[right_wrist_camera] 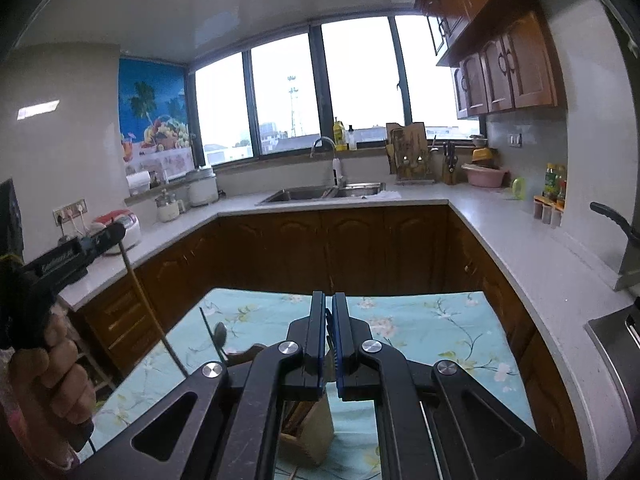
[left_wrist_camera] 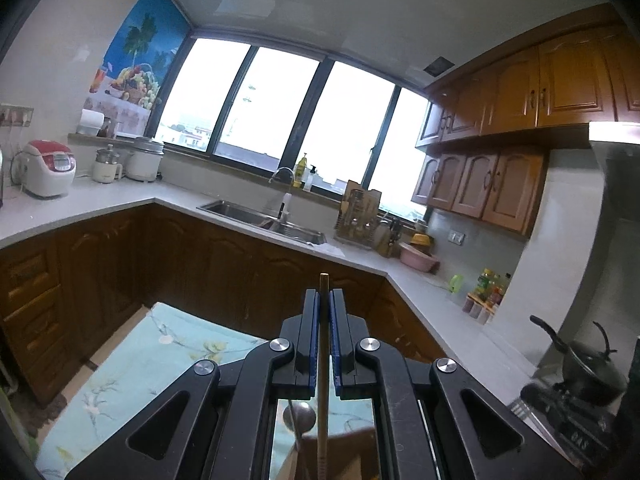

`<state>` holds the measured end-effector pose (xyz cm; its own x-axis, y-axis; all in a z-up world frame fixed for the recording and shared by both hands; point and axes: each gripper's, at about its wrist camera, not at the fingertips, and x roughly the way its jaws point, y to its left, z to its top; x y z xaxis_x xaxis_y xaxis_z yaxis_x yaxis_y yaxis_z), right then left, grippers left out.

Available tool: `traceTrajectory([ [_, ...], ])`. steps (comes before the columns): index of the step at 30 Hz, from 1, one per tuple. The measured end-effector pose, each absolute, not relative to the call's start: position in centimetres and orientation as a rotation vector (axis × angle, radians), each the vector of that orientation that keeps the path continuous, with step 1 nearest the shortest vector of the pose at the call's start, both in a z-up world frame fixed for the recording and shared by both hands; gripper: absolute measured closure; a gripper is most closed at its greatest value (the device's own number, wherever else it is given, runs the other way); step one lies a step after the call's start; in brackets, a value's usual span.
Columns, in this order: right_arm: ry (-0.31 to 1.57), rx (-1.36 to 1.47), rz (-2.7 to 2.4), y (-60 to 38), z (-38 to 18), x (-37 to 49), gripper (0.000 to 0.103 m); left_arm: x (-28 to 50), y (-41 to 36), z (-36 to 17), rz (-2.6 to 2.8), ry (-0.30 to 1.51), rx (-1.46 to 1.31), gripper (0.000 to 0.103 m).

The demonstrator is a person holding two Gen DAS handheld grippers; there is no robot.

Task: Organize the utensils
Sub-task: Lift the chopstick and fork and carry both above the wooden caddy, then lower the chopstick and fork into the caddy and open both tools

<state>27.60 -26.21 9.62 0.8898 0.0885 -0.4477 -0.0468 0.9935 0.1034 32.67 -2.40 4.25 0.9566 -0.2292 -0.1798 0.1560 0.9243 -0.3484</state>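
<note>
My left gripper [left_wrist_camera: 324,294] is shut on a wooden chopstick [left_wrist_camera: 323,380] that runs up between the blue pads, its tip poking just past them. It also shows in the right wrist view [right_wrist_camera: 110,236], held high at the left with the chopstick [right_wrist_camera: 140,292] hanging down. My right gripper [right_wrist_camera: 328,300] is shut on the rim of a wooden utensil holder [right_wrist_camera: 308,432] standing on the floral cloth [right_wrist_camera: 420,328]. A metal spoon [right_wrist_camera: 220,332] and a dark stick stand up from the holder's left part; the spoon also shows in the left wrist view [left_wrist_camera: 299,416].
The floral cloth covers a table [left_wrist_camera: 132,368] in a U-shaped kitchen. Brown cabinets [right_wrist_camera: 332,244] and grey counter [right_wrist_camera: 520,248] surround it. A sink [right_wrist_camera: 320,194] sits under the window. A black pot [left_wrist_camera: 592,368] sits on a stove at right. Rice cookers [left_wrist_camera: 48,166] stand at left.
</note>
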Motion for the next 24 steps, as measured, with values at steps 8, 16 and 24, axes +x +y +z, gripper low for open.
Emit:
traceTrajectory([
  [8, 0.54, 0.087, 0.071, -26.1, 6.0, 29.6, 0.1, 35.7, -5.1, -0.8, -0.166, 0.288, -0.307, 0.099],
  [16, 0.605, 0.103, 0.09, -25.4, 3.1, 30.8, 0.1, 38.3, -5.7, -3.0, -0.183, 0.375, -0.272, 0.099],
  [24, 0.632, 0.13, 0.104, -25.2, 1.6, 31.2, 0.1, 39.4, -5.4, -2.4, -0.185, 0.429, -0.233, 0.098],
])
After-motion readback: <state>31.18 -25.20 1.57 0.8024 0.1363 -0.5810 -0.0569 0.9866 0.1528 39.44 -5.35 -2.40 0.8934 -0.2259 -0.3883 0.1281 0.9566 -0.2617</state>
